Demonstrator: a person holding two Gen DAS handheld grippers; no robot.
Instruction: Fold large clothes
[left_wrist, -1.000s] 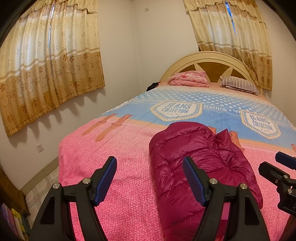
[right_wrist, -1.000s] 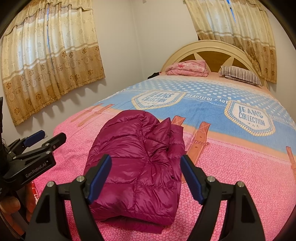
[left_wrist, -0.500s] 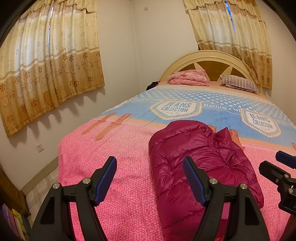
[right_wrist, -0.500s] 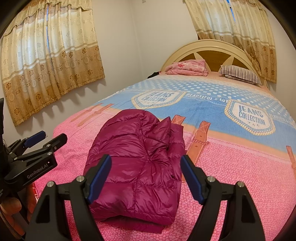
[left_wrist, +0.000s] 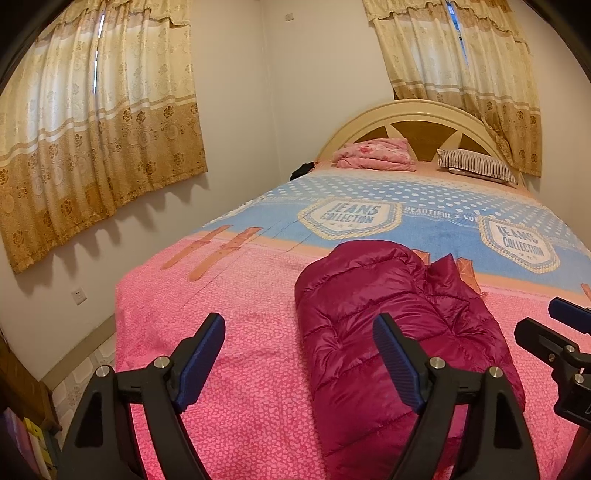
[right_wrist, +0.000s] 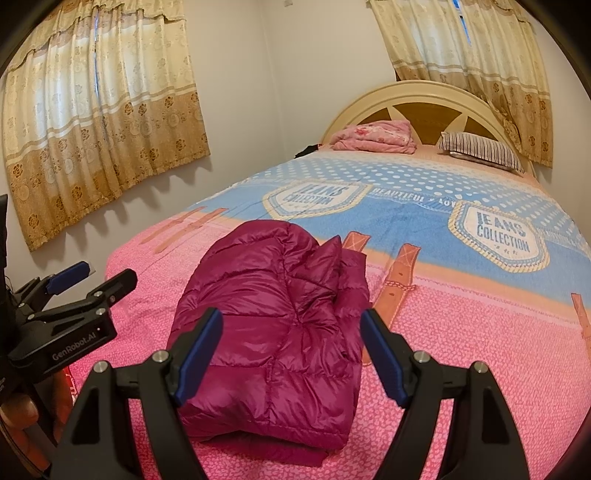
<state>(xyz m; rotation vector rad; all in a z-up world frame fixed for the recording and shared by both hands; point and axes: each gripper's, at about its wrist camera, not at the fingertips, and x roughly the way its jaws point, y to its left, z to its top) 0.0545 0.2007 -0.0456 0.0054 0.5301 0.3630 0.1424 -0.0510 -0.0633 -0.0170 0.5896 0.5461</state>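
A magenta quilted down jacket (left_wrist: 399, 325) lies folded into a compact bundle on the pink end of the bedspread; it also shows in the right wrist view (right_wrist: 273, 321). My left gripper (left_wrist: 299, 354) is open and empty, held above the bed just left of the jacket's near end. My right gripper (right_wrist: 291, 350) is open and empty, held above the jacket's near end. Each gripper shows at the edge of the other's view: the right gripper (left_wrist: 554, 332) and the left gripper (right_wrist: 85, 284).
The bed (left_wrist: 229, 295) has a pink and blue "Jeans Collection" spread. A folded pink blanket (left_wrist: 373, 155) and a striped pillow (left_wrist: 476, 166) lie by the headboard (left_wrist: 410, 118). Curtains (left_wrist: 92, 133) hang on the left wall, with floor between wall and bed.
Both grippers have drifted very slightly; the jacket lies still and both jaws stay open.
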